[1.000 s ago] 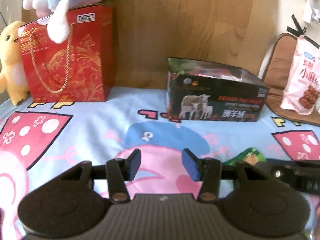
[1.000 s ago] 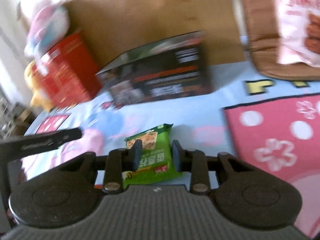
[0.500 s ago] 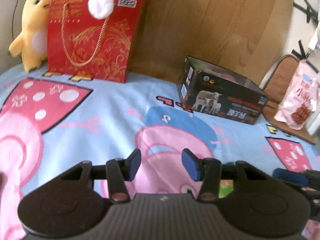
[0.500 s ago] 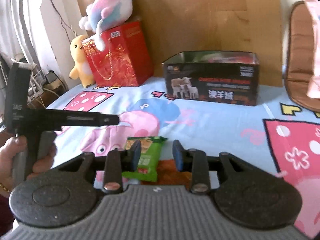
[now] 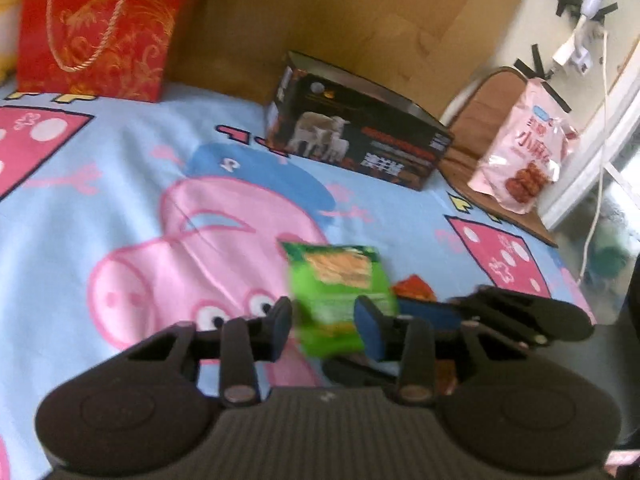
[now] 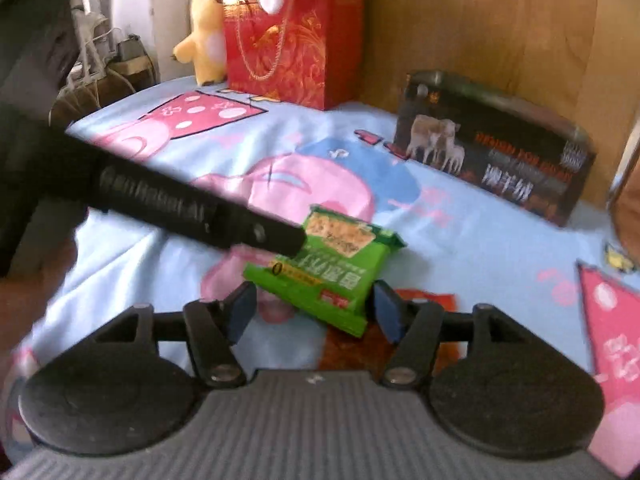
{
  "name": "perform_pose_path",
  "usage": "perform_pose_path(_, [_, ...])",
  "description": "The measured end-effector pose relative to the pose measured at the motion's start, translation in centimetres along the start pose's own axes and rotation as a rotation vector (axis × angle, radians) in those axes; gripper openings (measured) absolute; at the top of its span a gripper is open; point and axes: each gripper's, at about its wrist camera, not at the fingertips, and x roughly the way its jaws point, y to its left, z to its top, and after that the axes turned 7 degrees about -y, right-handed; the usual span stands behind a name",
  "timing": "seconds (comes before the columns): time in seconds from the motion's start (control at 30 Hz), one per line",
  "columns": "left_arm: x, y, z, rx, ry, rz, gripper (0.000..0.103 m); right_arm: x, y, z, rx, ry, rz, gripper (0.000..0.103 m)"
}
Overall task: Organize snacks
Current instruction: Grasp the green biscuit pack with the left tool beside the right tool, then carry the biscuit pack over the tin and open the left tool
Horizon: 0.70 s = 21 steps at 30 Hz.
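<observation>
Bedsheet (image 5: 120, 184) with cartoon-pig print before a wooden headboard (image 6: 500, 20), bearing a red gift bag (image 6: 294, 40) and black box (image 6: 492, 152). Green snack packet (image 6: 328, 264) lies mid-sheet, over an orange packet (image 6: 424, 300). Left tongs (image 5: 326, 326) and right tongs (image 6: 316, 312) both spread, flanking it.

Two wrist fisheyes, low over the bed, both facing the wooden headboard.

The left view looks from close behind its fingers (image 5: 282, 320), tilted, the right from just beside it, past its own fingers (image 6: 240, 310). Both share the green snack packet (image 5: 340, 292) (image 6: 328, 264), black box (image 5: 360, 144) (image 6: 492, 160) and red gift bag (image 5: 96, 28) (image 6: 292, 40).
</observation>
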Motion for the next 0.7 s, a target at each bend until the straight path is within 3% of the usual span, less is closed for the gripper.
perform_pose_path(0.03, [-0.1, -0.1, 0.1, 0.005, -0.001, 0.002, 0.033, -0.1, 0.3, 0.0, -0.010, -0.003, -0.004, 0.052])
perform_pose_path(0.33, [-1.1, -1.1, 1.9, 0.034, -0.055, -0.021, 0.029, -1.5, 0.9, 0.6, -0.028, -0.091, -0.071, 0.048])
perform_pose_path(0.53, [-0.6, -3.3, 6.7, 0.090, -0.122, -0.049, 0.029, -2.0, -1.1, 3.6, -0.044, -0.186, -0.138, 0.048])
perform_pose_path(0.7, [2.5, -5.1, 11.9, 0.111, -0.159, -0.069, 0.029, -1.6, -5.1, 6.9, -0.029, -0.246, -0.183, 0.048])
